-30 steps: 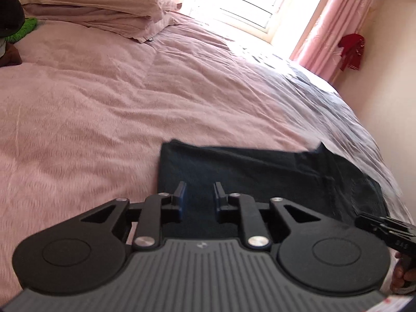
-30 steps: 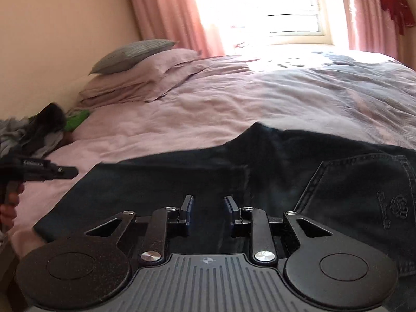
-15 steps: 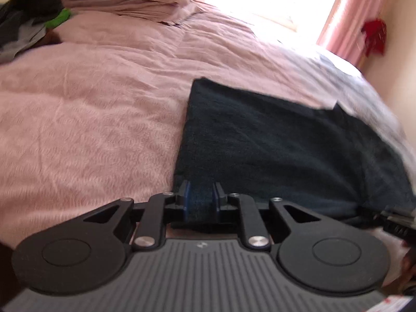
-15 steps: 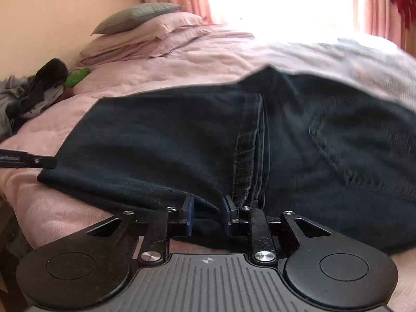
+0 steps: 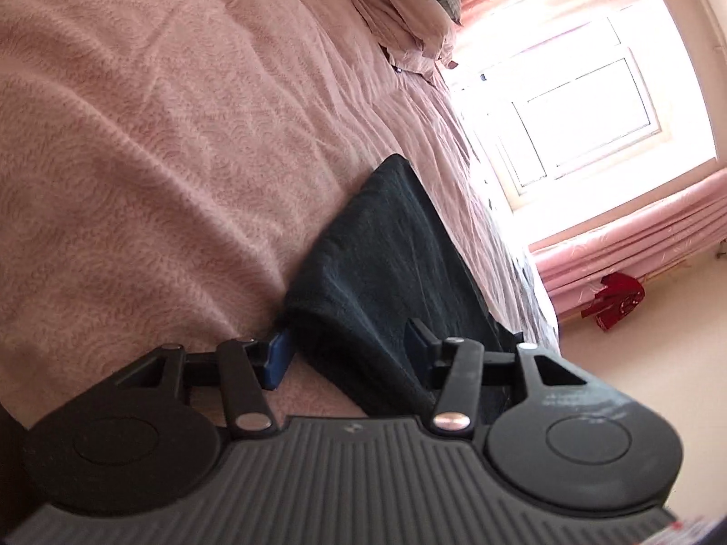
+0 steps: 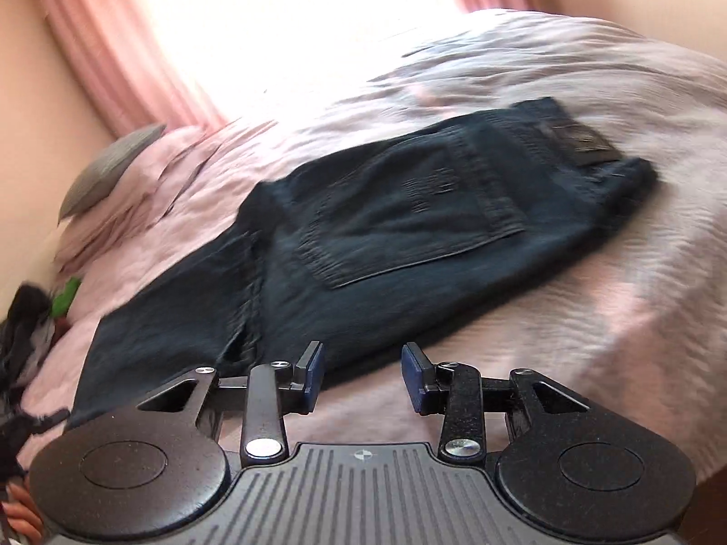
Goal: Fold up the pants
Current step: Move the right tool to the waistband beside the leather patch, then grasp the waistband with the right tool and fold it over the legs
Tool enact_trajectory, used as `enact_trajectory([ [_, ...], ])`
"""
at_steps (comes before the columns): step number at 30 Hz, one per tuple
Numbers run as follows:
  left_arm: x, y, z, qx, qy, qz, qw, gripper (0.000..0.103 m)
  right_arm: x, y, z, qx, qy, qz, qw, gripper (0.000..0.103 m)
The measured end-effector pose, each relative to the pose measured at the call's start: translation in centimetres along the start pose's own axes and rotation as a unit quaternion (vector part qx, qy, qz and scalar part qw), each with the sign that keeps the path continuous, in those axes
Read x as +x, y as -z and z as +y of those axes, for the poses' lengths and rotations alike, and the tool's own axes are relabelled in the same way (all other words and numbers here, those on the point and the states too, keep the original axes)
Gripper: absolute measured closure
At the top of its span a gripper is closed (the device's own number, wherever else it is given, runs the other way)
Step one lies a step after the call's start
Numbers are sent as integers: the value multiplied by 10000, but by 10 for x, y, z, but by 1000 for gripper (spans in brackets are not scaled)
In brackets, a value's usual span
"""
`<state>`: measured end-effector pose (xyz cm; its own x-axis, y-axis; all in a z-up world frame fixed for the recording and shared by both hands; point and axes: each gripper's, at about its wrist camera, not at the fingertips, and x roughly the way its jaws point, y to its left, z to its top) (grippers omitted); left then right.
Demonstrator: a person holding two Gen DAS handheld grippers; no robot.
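Observation:
Dark denim pants lie folded flat on the pink bed, with a back pocket facing up and the waistband patch at the far right. My right gripper is open at the pants' near edge. Its left finger touches the cloth, and bare bedcover shows between the pads. In the left wrist view, which is tilted, the pants run away toward the window. My left gripper is open wide, with the near corner of the pants lying loose between its fingers.
The pink bedcover spreads to the left. Pillows are stacked at the head of the bed, with a grey one on top. A bright window has pink curtains. Dark clothes are heaped at the bed's left edge.
Half a second ago both grippers were shut on the pants' near edge. Both have now opened wide and let go of the cloth. The left wrist view has rolled sideways.

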<state>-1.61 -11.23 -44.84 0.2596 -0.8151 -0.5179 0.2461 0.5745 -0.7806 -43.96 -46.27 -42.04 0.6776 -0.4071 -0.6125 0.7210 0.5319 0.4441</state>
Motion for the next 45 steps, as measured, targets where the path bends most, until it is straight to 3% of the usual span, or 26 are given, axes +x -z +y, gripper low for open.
enact_trajectory([
  [5,0,-1,-8,293,-90,-4,9995,54,-21,-11,-59,1309,-171,-449,9902,68],
  [7,-4,-4,-11,607,-252,32,9978,61,-26,-19,-89,1935,-273,-684,9783,67],
  [11,-22,-17,-10,1001,-636,-193,9928,61,-33,-34,-142,2811,-284,-1239,9512,63],
  [13,-31,-27,-9,1099,-801,-381,9900,61,-27,-36,-164,3257,-371,-1220,9368,62],
  [15,-35,-37,-8,1059,-879,-496,9893,61,-18,-35,-180,3611,-736,-1224,9215,62],
  [17,-37,-46,-7,930,-921,-571,9898,61,-12,-36,-186,3780,-652,-1181,9159,63],
  [23,-25,-61,-9,824,-951,-463,9910,60,-7,-48,-185,3532,-308,-925,9305,63],
  [32,-2,-54,-11,1241,-999,-163,9871,60,-2,-48,-186,3620,-459,-1236,9228,63],
  [36,-2,-57,-6,1141,-939,-126,9889,60,-5,-39,-178,3430,-277,-1349,9292,68],
  [41,0,-60,-4,1109,-903,-87,9897,60,-19,-26,-184,3889,-342,-1268,9119,68],
  [45,2,-60,-6,1175,-926,-78,9887,60,-6,-32,-182,3861,-146,-1233,9141,68],
])
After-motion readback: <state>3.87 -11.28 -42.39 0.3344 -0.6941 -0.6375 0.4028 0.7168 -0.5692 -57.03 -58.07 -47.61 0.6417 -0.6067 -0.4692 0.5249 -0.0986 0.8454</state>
